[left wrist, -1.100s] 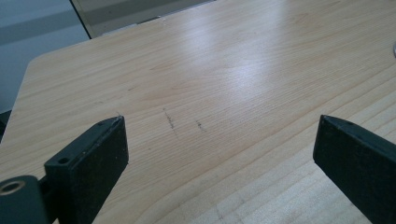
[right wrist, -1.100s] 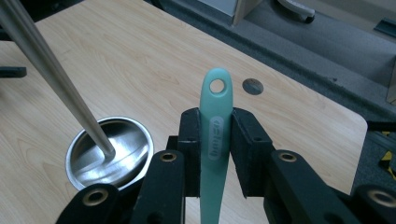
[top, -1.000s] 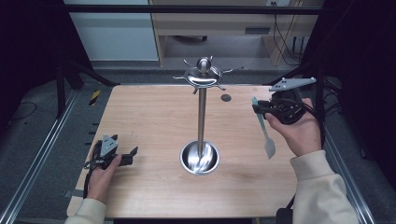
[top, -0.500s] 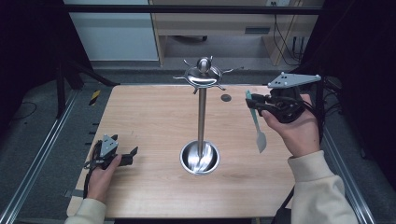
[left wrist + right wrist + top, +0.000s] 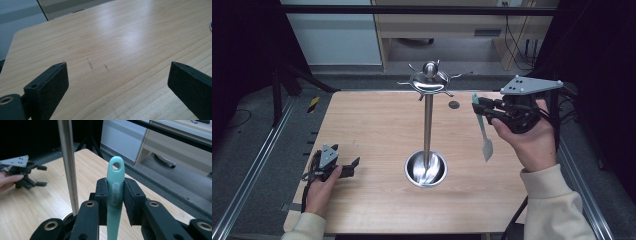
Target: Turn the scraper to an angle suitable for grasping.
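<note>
Left gripper point(image 5: 117, 82) held low over a pale wooden table point(image 5: 130, 42), its two black jaws spread wide apart.

Nothing sits between the jaws, just bare wood grain with a few faint dark scuff marks point(image 5: 90, 64). The table's rounded corner shows at upper left, with a grey floor beyond. A sliver of shiny metal point(image 5: 210, 26) touches the right edge.

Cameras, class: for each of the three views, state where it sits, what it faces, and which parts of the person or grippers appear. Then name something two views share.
High view: above the person's side, facing forward and down on the table; forearms, both hands and grippers show.
Left gripper view: on the left gripper, facing bare tabletop between its open jaws.
Right gripper view: on the right gripper, facing the turquoise utensil it clamps, the stand pole and the far hand.
Shared: high and right gripper views both show pole and utensil.
</note>
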`<action>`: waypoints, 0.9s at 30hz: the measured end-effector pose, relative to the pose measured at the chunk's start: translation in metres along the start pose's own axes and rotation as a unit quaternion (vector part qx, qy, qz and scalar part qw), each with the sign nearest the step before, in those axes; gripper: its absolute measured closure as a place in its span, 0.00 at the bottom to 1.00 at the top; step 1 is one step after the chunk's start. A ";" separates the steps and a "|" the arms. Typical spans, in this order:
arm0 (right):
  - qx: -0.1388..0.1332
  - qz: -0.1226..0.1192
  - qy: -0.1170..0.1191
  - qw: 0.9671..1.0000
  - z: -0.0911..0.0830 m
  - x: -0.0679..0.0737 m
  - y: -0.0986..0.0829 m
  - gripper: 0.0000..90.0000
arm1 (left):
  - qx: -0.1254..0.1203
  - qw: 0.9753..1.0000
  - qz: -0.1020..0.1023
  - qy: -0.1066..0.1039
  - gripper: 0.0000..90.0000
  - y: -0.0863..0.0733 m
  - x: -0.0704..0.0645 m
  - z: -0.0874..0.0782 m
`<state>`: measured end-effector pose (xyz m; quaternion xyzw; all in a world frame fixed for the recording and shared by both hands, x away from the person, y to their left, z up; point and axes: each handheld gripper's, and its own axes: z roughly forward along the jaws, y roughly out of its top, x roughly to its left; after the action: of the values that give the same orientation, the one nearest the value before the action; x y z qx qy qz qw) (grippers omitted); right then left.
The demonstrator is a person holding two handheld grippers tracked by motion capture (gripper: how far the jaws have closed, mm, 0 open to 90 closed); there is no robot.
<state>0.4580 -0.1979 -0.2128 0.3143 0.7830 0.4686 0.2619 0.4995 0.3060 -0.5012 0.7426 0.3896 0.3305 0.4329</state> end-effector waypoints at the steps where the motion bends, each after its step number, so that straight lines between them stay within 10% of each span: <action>1: -0.003 0.000 0.000 1.000 -0.001 0.001 0.000 0.83 | 0.000 1.000 0.000 0.000 0.03 0.000 0.000 0.000; 27: -0.035 -0.011 0.007 0.999 -0.016 0.012 0.010 0.83 | 0.003 1.000 0.002 -0.002 0.04 0.000 0.000 0.000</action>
<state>0.4408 -0.1947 -0.1985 0.2933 0.7711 0.4951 0.2726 0.5000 0.3057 -0.5011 0.7456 0.3882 0.3286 0.4306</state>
